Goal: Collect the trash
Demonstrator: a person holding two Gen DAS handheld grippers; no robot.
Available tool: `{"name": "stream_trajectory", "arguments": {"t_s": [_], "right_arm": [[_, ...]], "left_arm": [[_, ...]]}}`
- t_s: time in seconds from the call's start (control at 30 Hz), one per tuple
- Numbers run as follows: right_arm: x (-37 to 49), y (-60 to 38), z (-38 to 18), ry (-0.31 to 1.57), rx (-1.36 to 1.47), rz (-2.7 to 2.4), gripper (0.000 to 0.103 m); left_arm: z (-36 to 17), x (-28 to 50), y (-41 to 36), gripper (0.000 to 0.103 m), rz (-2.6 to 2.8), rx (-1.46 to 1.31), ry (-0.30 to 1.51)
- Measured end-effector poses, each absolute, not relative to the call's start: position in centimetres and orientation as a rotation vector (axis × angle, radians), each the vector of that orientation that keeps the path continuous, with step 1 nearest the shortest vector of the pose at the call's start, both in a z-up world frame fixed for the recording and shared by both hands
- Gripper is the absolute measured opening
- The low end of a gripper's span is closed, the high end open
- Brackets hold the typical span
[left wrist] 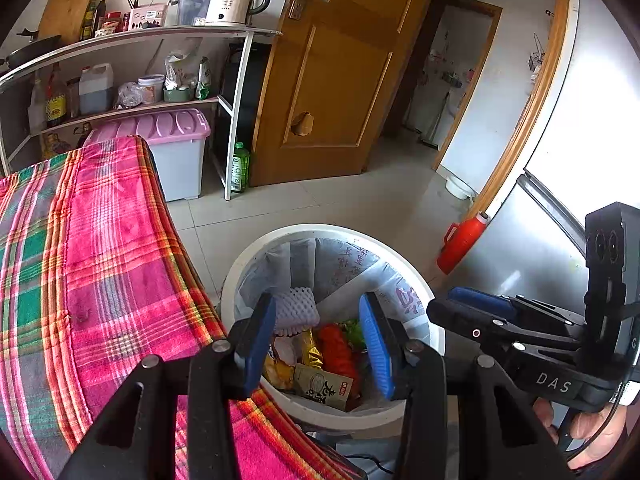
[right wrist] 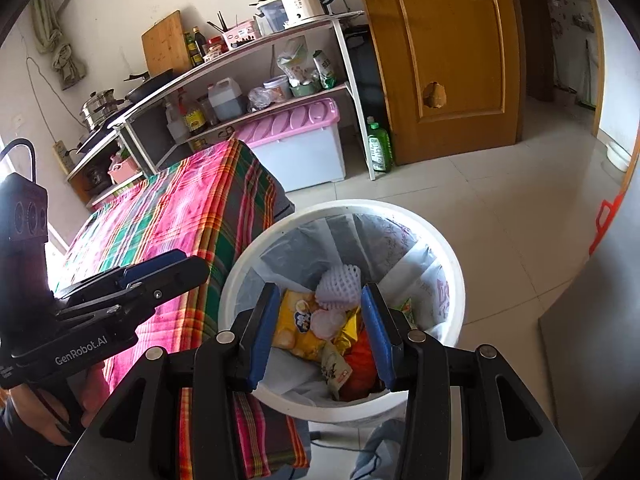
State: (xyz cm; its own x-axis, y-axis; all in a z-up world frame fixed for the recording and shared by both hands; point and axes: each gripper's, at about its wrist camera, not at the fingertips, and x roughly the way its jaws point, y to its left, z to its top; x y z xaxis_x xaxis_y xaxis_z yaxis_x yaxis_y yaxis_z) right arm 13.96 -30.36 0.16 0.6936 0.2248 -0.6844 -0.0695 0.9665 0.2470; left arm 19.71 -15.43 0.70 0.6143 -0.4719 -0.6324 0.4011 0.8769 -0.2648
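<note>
A plaid cloth (left wrist: 80, 264) fills the left of both views. At lower centre stands a white bin (right wrist: 454, 280) with a pale liner, holding the trash (right wrist: 300, 324): yellow, gold and red wrappers, a white foam net (right wrist: 340, 286) on top. Above it, the left gripper (left wrist: 318, 340) and right gripper (right wrist: 318, 336) both gape, blue pads apart, nothing between them.
</note>
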Motion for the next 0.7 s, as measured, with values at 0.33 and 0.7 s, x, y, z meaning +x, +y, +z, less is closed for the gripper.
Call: {"name": "stream_trajectory", "arguments": {"t_s": [0.33, 0.7], "right_arm": [[10.6, -27.0, 2.5, 0.741, 0.145, 0.176, 0.044], [5.5, -23.4, 3.5, 0.7, 0.09, 0.203, 0.044]], "left_arm": [[2.8, 15.9, -12.1, 0.047, -0.475, -0.108, 0.694], [3.6, 10.4, -8.6, 0.05, -0.4, -0.088, 0.636]]}}
